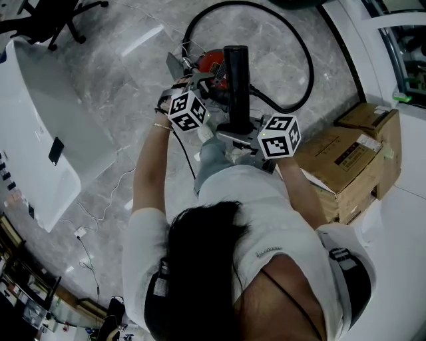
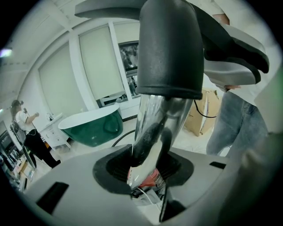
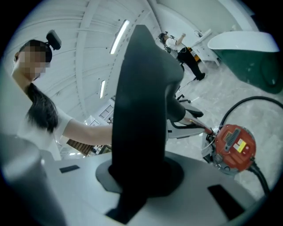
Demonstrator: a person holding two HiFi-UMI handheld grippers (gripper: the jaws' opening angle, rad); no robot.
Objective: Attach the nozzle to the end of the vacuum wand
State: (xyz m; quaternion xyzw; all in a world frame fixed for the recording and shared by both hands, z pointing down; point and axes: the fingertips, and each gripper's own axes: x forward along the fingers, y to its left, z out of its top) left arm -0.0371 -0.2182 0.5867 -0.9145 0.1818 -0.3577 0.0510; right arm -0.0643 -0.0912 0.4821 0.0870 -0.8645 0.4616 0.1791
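Nozzle point(image 3: 140, 101), black, is clamped in my right gripper point(image 3: 140, 178), jaws nearly together on it. My left gripper point(image 2: 148, 176) is closed, half-wide, round the chrome vacuum wand point(image 2: 152, 128), whose end runs into the nozzle's collar. I judge the joint may be only part seated: pushing off-axis could jam it, or the slick tube could slip. Beyond, the hose point(image 1: 303, 60) to the red canister point(image 3: 233, 146) could tug the wand aside.

showroom-like hall: green bathtub point(image 2: 90, 128), polished marble floor point(image 1: 126, 73), cardboard boxes point(image 1: 353, 160), office chair point(image 1: 60, 20).
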